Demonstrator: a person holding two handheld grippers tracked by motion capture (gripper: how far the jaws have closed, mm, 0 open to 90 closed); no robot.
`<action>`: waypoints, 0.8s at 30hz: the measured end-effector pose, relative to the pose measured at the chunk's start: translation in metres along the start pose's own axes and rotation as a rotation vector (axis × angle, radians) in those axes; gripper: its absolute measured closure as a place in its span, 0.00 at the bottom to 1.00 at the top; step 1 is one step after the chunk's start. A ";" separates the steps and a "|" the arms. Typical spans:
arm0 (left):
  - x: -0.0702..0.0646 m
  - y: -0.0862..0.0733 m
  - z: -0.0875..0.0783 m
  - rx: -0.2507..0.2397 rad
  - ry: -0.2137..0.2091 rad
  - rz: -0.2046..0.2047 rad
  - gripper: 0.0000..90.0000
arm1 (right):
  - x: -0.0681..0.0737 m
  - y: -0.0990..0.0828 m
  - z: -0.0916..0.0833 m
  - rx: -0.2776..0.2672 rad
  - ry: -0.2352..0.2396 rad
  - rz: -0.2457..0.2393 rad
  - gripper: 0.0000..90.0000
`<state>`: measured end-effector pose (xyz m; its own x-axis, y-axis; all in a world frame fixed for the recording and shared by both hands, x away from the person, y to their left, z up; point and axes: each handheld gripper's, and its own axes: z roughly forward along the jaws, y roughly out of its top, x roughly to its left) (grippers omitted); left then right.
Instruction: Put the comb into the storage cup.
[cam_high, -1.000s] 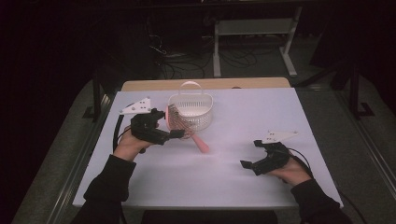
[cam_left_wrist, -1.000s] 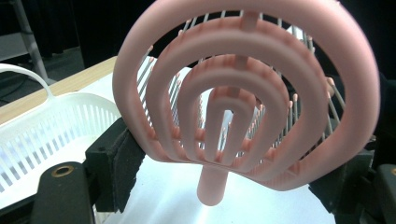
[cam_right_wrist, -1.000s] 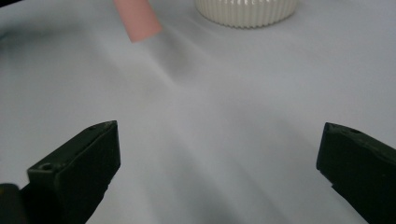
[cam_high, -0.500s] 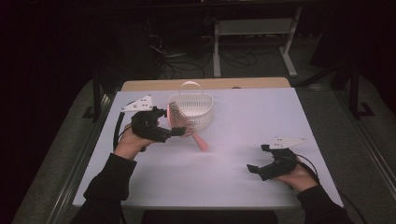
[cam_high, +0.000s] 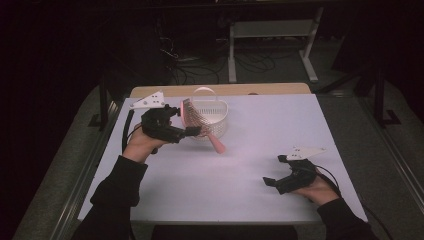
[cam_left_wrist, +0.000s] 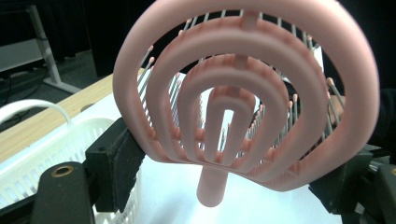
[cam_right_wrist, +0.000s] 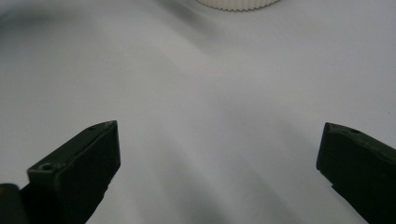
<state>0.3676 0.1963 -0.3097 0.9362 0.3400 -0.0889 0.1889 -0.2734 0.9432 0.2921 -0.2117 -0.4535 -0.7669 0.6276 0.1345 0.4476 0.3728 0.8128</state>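
White tabletop (cam_high: 260, 200): your left gripper (cam_high: 192, 132) clamps the pink hairbrush (cam_left_wrist: 243, 98) by its head, beside the white basket (cam_high: 216, 119), probably for dropping in; your right gripper (cam_high: 272, 180) rests wide apart, empty.

Quick count: one pink vented hairbrush (cam_high: 196, 120), one white slotted basket (cam_high: 215, 119) with a single loop handle, and two sets of tongs, left (cam_high: 192, 131) and right (cam_high: 273, 174), one per hand, so two hands too. All of it on one white surface (cam_high: 260, 130). That's everything.
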 end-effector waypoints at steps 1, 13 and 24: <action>0.000 0.002 0.000 0.000 0.001 0.001 0.24 | 0.000 0.000 0.000 0.000 -0.001 -0.001 0.00; 0.009 0.024 -0.003 -0.006 0.016 0.013 0.24 | 0.000 0.000 0.000 -0.002 0.001 0.001 0.00; 0.021 0.043 -0.006 -0.013 0.048 0.027 0.24 | 0.000 0.000 0.000 -0.002 0.002 0.000 0.00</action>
<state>0.3935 0.1971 -0.2687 0.9254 0.3760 -0.0485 0.1599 -0.2711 0.9492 0.2921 -0.2121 -0.4533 -0.7677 0.6261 0.1362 0.4470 0.3710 0.8140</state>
